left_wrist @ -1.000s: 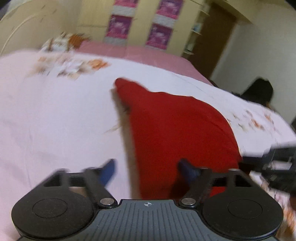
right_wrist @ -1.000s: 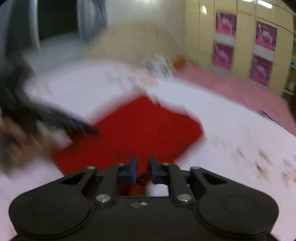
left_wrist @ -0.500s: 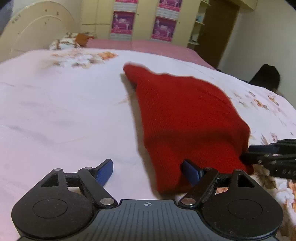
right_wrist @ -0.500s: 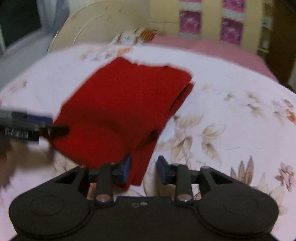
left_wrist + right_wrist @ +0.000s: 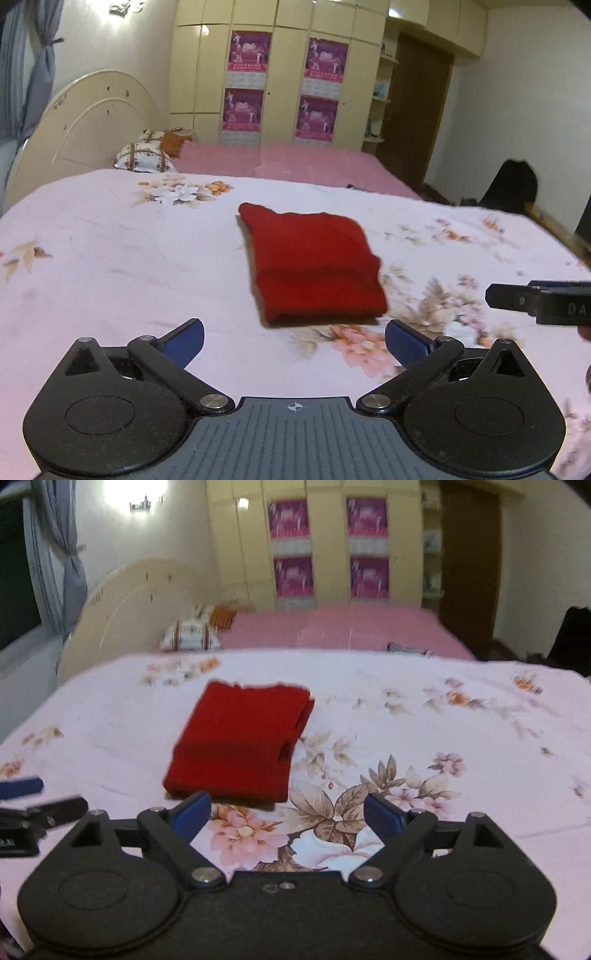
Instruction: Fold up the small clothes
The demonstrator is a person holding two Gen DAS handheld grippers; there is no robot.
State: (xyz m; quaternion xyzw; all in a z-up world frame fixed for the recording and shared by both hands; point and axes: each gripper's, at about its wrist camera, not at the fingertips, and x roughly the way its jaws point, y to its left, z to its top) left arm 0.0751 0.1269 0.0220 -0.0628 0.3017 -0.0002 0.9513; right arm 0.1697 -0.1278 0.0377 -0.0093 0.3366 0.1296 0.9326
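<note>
Currently left hand-held gripper is spread wide and empty, hovering over the floral bedsheet. Best move, I'd judge: lift both straight off so nothing snags the fold. Folded red garment lies flat on the bed, just ahead of both, untouched. Right hand-held gripper is also spread, empty, garment ahead-left of it.

A floral bedsheet, patterned pillows, a cream headboard and wardrobe posters.
</note>
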